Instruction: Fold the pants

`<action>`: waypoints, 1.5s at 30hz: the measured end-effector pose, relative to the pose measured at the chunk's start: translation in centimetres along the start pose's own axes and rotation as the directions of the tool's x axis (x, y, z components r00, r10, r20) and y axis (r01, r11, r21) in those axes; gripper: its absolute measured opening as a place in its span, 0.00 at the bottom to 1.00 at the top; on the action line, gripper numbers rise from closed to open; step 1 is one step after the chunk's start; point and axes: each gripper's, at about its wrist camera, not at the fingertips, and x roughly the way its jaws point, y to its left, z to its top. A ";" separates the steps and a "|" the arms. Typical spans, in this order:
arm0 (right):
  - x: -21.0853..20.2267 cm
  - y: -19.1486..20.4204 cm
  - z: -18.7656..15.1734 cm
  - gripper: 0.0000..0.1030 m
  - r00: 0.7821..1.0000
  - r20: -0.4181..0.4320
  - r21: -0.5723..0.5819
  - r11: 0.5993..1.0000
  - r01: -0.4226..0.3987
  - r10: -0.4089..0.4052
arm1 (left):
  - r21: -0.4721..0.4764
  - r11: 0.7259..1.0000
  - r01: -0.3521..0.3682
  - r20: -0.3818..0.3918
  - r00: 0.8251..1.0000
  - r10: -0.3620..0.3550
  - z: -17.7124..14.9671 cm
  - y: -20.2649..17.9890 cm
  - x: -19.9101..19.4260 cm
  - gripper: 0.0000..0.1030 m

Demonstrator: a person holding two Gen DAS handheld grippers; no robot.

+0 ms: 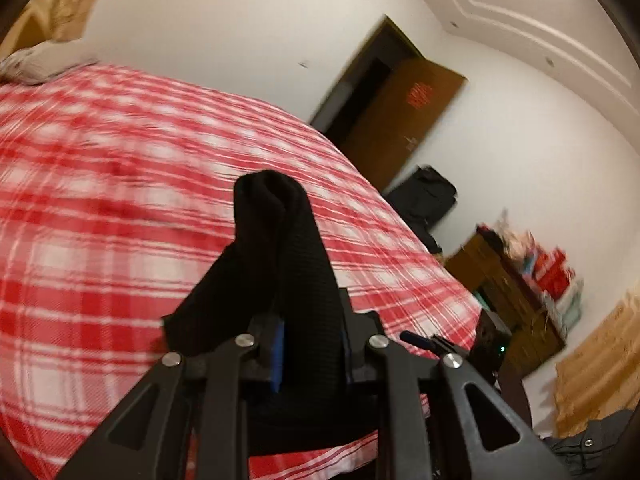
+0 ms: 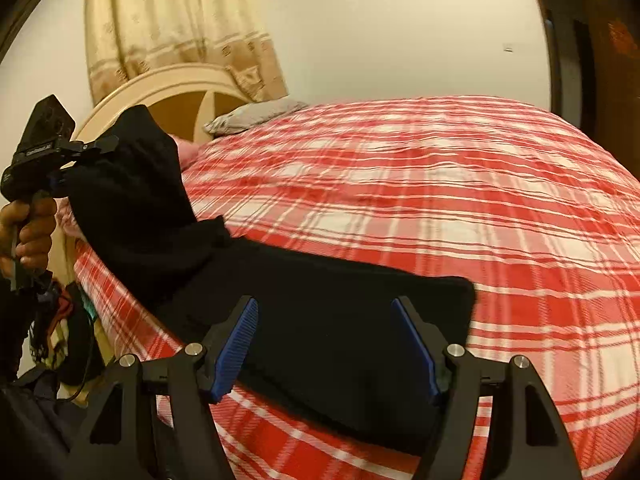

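The black pants lie near the front edge of a bed with a red and white plaid cover. My left gripper is shut on one end of the black pants and holds it raised above the bed. In the right wrist view that gripper is at the far left with the lifted cloth bunched beside it. My right gripper is open, its blue pads spread over the flat part of the pants.
A headboard, a grey pillow and curtains are at the bed's far end. A brown door, a dark bag and a cluttered wooden cabinet stand beyond the bed's side.
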 end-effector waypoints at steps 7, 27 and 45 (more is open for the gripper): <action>-1.9 -4.3 -0.7 0.68 0.997 0.025 0.097 0.992 0.077 -0.079 | 0.098 0.995 0.035 -0.117 0.993 -0.024 0.5 -4.4 6.0 0.21; -2.8 -11.9 -2.6 0.68 0.976 -0.009 0.379 0.903 0.204 -0.217 | 0.234 0.971 0.041 -0.438 0.896 0.068 -6.0 -10.8 19.9 0.22; -3.3 -7.2 -0.3 0.68 0.999 0.020 0.289 0.957 0.028 -0.036 | 0.353 0.928 -0.117 -0.186 0.963 0.192 -5.2 -9.3 13.3 0.72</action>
